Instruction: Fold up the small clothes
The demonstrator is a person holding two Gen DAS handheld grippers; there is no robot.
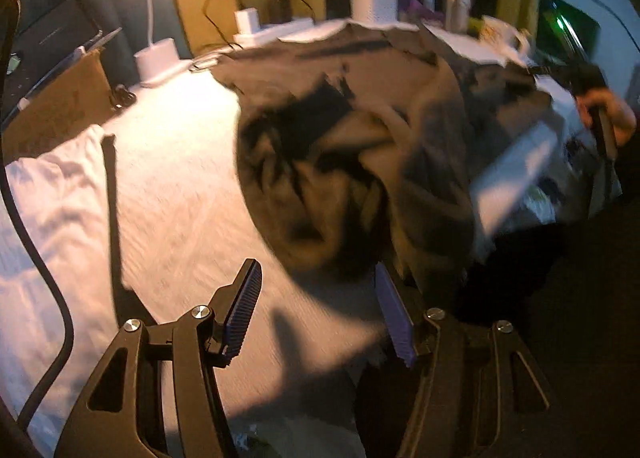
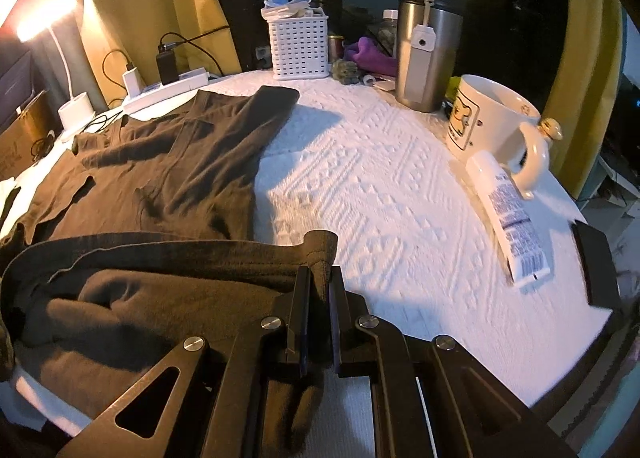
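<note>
Jaws of the right gripper [image 2: 319, 290] are clamped on a hem of the brown garment [image 2: 168, 154], spread toward ten o'clock; the left gripper [image 1: 320, 310], open and empty, faces cloth at one o'clock.

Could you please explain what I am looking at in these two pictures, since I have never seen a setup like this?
No robot here: a person holds a two-finger gripper in each hand, and each has a wide-angle camera looking along its fingers. One picture is from the left gripper, which is open with nothing between its fingers. The other is from the right gripper, shut on a fold of the dark brown garment being folded. It lies on a round table with a white textured cover. Also there: a white mug, a steel tumbler, a tube, a white basket and a lamp.
</note>
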